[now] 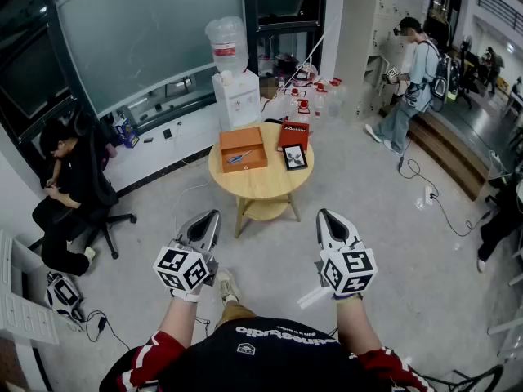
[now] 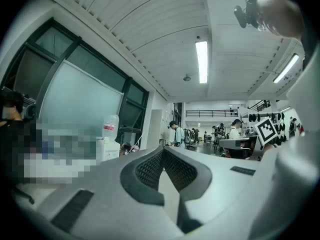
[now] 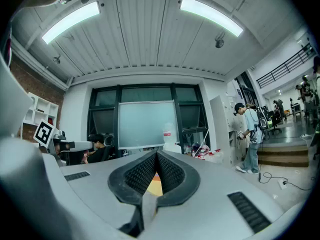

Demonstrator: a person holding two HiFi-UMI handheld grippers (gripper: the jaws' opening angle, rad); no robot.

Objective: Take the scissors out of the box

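An open orange-brown box [image 1: 243, 149] stands on the left part of a round wooden table [image 1: 260, 188] across the floor from me. Blue-handled scissors [image 1: 239, 158] lie inside the box. My left gripper [image 1: 211, 216] and right gripper [image 1: 324, 216] are held level side by side, well short of the table and pointing toward it. In the left gripper view the jaw tips of the left gripper [image 2: 163, 149] meet with nothing between them. The right gripper [image 3: 156, 154] is likewise shut and empty, with a sliver of the tabletop showing behind its jaws.
A red book [image 1: 293, 132] and a small framed picture [image 1: 295, 157] lie on the table right of the box. Behind the table stands a water dispenser [image 1: 234, 88]. A person sits on a chair [image 1: 69, 186] at left. Another person [image 1: 413, 80] stands at right near a step [image 1: 458, 158], and cables [image 1: 441, 202] trail on the floor.
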